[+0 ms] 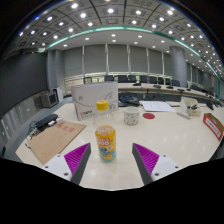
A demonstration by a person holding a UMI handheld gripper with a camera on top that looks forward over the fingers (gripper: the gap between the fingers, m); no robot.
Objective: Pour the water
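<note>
A yellow can (106, 142) with a colourful printed label stands upright on the white table (170, 135), just ahead of my fingers and about midway between them. My gripper (111, 158) is open, its two magenta pads (75, 157) spread wide to either side, and it holds nothing. A white cup (131, 116) stands further back on the table, to the right of the can. A small bottle with a yellow cap (101, 105) stands behind the can, in front of a white box.
A brown cardboard sheet (52, 138) lies left of the can. A white box (94, 98) stands behind. A red disc (149, 115), papers (157, 105) and a red-and-white package (213, 124) lie to the right. Desks with monitors fill the room beyond.
</note>
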